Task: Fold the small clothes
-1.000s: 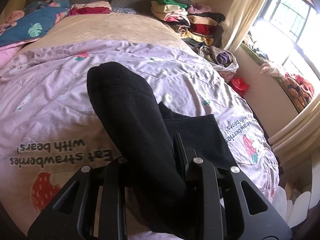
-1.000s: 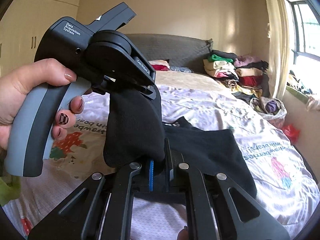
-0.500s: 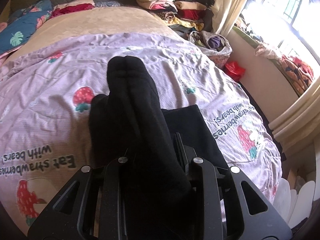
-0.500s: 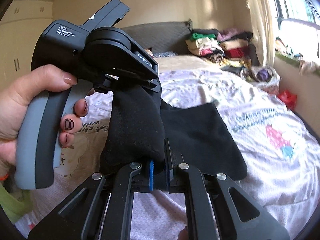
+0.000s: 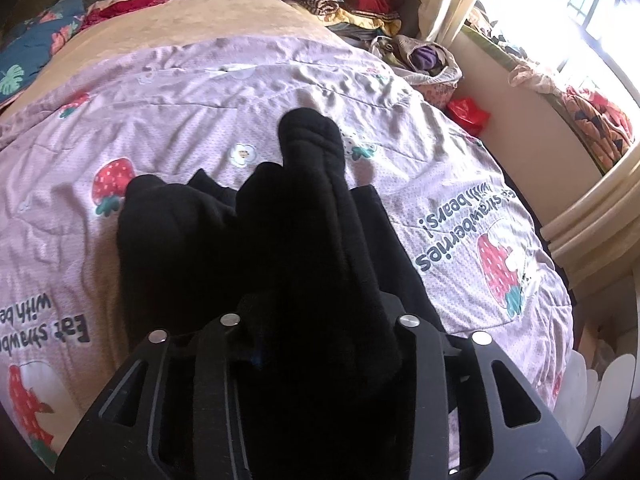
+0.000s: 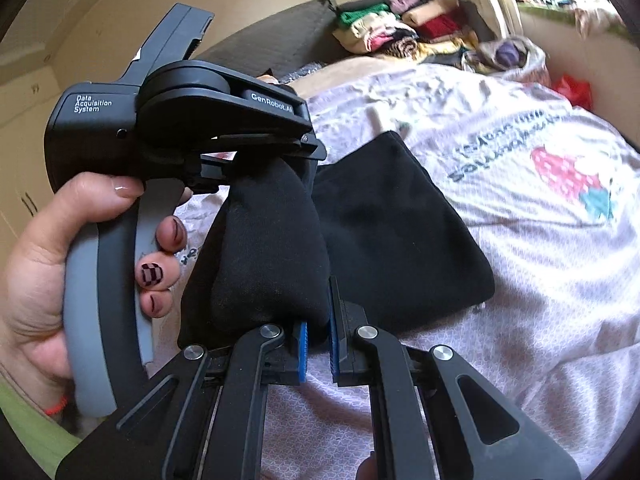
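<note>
Both claws lower toward bed than a second ago. Left claw (image 6: 280,160) easing apart, black sock (image 5: 320,208) between its jaws. Right claw (image 6: 316,344) clenched on sock's other end. Black cloth (image 6: 400,232) flat on quilt (image 5: 200,112) just beyond both claws.

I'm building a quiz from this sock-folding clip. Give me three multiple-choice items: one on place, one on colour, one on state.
1. Where is the folded clothes stack?
A. beside the bed's head end
B. floor
C. chair
2. What colour is the sock between the grippers?
A. white
B. black
C. red
3. How does the right gripper stand?
A. wide open
B. out of view
C. shut on the sock

Answers: 1 A, it sits beside the headboard. 2 B, the fabric is black. 3 C, its blue pads pinch the fabric.
</note>
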The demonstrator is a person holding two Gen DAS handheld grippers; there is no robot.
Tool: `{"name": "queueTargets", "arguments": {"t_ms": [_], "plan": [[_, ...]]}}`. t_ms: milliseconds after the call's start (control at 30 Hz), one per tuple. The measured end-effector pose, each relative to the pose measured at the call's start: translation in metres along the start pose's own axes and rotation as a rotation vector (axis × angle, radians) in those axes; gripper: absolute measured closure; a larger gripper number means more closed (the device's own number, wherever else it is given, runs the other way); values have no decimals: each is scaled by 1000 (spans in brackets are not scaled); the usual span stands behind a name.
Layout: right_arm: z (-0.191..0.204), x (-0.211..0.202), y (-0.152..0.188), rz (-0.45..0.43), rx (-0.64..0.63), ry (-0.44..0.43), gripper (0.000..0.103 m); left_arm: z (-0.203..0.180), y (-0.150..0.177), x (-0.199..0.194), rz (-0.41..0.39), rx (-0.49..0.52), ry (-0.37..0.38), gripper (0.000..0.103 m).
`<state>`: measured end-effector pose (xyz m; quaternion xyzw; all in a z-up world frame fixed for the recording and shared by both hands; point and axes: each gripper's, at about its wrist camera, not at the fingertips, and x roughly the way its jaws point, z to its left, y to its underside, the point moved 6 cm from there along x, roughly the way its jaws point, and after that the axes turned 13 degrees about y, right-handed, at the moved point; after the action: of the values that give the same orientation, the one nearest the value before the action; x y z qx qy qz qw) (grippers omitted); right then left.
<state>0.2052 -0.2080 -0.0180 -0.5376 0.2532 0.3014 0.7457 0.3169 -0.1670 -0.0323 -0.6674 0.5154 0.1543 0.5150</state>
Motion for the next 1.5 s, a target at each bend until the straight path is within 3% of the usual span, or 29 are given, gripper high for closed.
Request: {"name": "queueTargets", "arguments": {"t_ms": [133,200,267,467,633,733,833,967,1033,1200,1467,1500], "plan": [[-12,6,3,54,85,-44,96,-5,-1,10,14,-1,10,60],[-18,10,5,84,130,-57,94,-5,-2,14,15,-14,39,38],[-28,15,9,123,190,-67,91,-7,-4,16,8,-41,89,32],[-46,15,10,195,305,-151,76,5,-8,-11,-67,-62,98,29],[-58,-5,-18,122,302,-173,46,35,13,-41,-122,-18,-35,26],[-68,-12,-44,80,327,-188,45,52,32,-43,-114,12,-117,26],[-70,6,-71,110,252,-143,46,61,53,-34,-89,32,-162,26],[-55,52,-97,226,156,-87,46,63,62,-37,-124,4,-133,26],[-48,71,-99,261,127,-54,52,62,65,-38,-126,1,-111,26],[-42,88,-102,291,79,30,54,57,71,-37,-125,-1,-86,25],[-37,109,-98,312,14,97,56,53,75,-38,-126,-12,-63,25],[-36,111,-99,310,14,96,65,53,75,-39,-126,-11,-63,25]]}}
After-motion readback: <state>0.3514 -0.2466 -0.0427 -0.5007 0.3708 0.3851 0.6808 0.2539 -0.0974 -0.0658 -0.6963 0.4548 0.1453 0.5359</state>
